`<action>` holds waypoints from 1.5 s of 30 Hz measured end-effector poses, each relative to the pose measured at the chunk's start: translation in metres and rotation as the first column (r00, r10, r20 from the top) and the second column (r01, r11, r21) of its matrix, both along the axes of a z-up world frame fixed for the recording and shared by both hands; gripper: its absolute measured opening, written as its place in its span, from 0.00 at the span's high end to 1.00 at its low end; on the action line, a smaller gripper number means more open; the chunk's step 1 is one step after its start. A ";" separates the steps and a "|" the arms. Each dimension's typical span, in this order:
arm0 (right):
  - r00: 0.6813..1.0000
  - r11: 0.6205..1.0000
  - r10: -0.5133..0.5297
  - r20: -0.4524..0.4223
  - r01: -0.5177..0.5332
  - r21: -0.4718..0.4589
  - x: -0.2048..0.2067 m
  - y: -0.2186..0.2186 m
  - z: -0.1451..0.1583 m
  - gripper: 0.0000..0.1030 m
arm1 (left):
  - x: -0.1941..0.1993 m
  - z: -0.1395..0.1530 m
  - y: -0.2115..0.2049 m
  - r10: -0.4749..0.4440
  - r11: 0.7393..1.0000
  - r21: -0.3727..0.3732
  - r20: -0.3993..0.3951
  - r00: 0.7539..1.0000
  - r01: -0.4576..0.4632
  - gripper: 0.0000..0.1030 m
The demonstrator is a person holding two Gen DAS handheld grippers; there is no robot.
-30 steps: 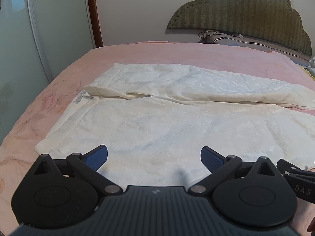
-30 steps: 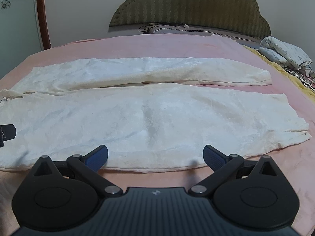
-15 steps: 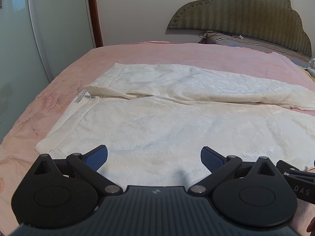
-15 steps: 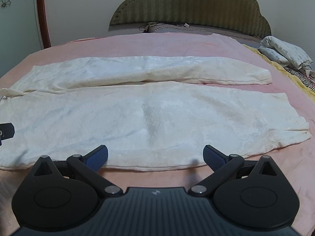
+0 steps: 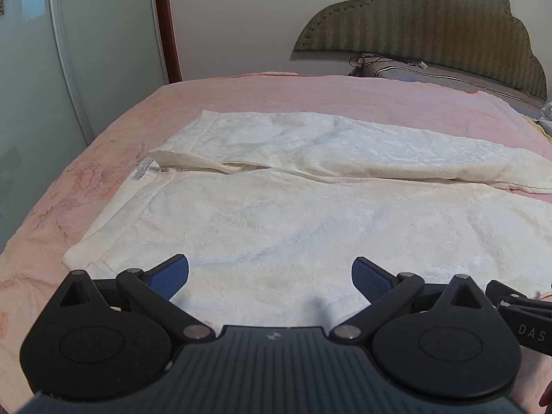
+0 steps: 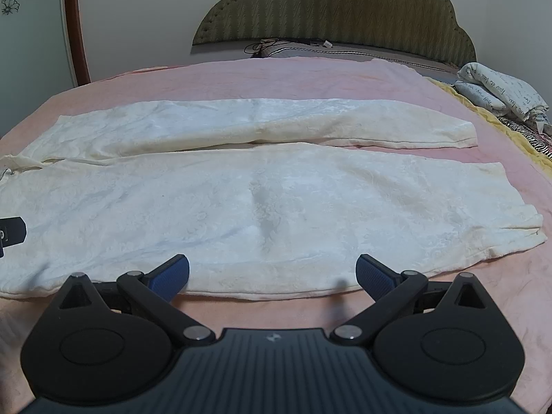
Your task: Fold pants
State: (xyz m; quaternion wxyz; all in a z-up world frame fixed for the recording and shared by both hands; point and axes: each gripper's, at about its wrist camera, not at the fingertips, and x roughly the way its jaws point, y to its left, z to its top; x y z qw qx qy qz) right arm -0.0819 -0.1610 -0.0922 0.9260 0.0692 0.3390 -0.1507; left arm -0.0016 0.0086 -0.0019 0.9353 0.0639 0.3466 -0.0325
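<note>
White pants [image 5: 293, 214] lie spread flat across the middle of a pink bedspread [image 5: 276, 93], waistband toward the left of the frame and both legs running off to the right. In the right wrist view the two legs lie side by side, the far one narrower, their hems near the right edge. The left gripper [image 5: 270, 270] hovers at the bottom of its frame over the near leg close to the waistband, its blue-padded jaws spread wide and holding nothing. The right gripper [image 6: 272, 270] sits at the near edge of the pants, jaws equally wide apart and empty. A green headboard [image 6: 331, 7] fills the top.
</note>
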 end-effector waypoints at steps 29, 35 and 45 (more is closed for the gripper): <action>0.987 0.989 0.146 0.066 -0.144 -0.038 0.005 0.003 0.023 0.00 | 0.012 -0.004 0.012 0.037 0.999 0.018 -0.013 0.999 -0.036 0.00; 0.972 0.975 0.219 0.084 -0.216 -0.042 0.024 0.003 0.038 0.00 | 0.025 -0.004 0.020 0.057 0.998 0.028 -0.014 0.998 -0.057 0.00; 0.792 0.798 0.599 0.117 -0.578 -0.173 0.102 0.023 0.064 0.00 | 0.059 -0.002 0.042 0.114 0.990 0.080 0.018 0.993 -0.115 0.00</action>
